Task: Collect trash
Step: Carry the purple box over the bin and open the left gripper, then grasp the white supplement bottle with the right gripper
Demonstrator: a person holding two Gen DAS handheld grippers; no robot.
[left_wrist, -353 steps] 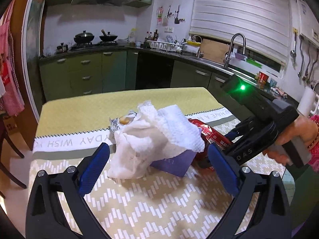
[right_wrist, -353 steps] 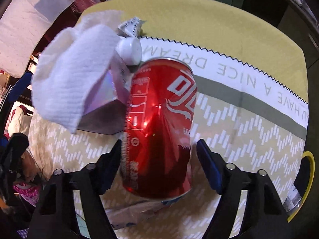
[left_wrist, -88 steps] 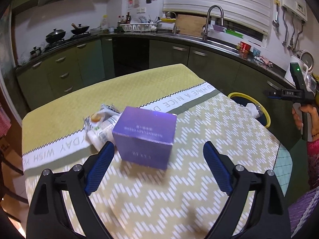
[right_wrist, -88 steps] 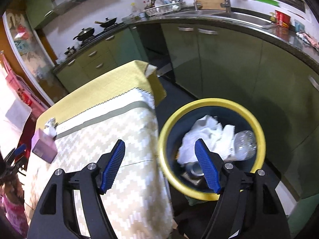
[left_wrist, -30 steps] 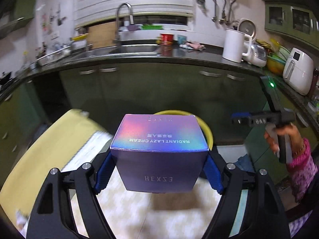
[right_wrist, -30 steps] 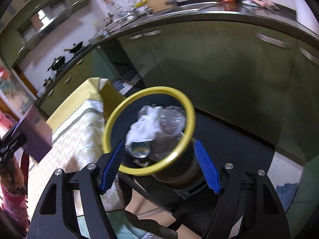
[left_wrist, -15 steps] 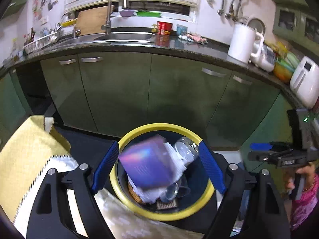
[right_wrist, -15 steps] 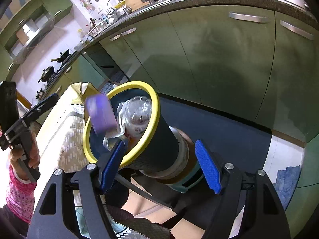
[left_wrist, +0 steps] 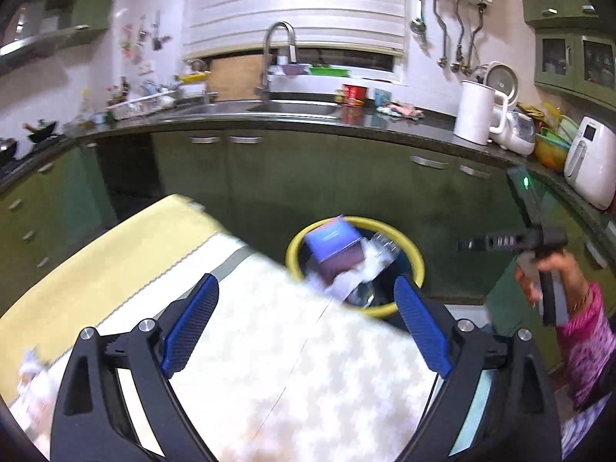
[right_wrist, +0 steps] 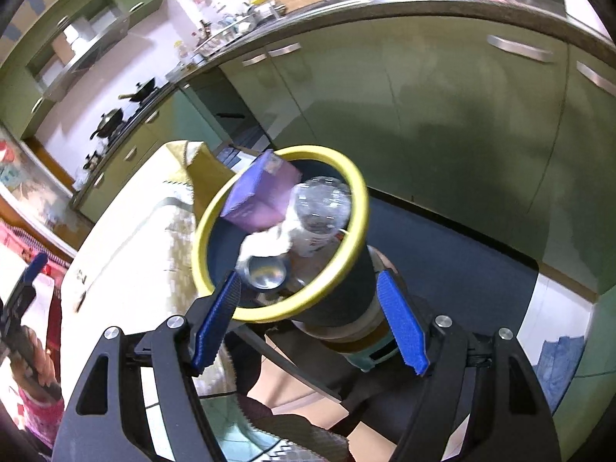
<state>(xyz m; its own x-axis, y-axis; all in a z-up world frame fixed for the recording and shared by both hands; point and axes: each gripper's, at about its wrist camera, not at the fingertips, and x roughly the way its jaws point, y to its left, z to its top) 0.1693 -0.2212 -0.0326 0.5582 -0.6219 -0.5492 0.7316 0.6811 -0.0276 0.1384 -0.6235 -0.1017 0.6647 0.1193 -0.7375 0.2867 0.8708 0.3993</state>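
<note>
The yellow-rimmed dark trash bin stands on the floor beside the table. The purple box lies in it on top of white paper, a clear plastic bottle and a can. My left gripper is open and empty above the table, pulled back from the bin. My right gripper is open and empty, just this side of the bin. The right gripper also shows at the right of the left wrist view.
The table with the yellow and white patterned cloth lies left of the bin. Blurred leftover trash sits at its far left edge. Green kitchen cabinets and a counter with sink stand behind the bin.
The purple box, held by my left gripper a second ago, was released and has dropped into the bin. My left gripper has pulled back over the table.
</note>
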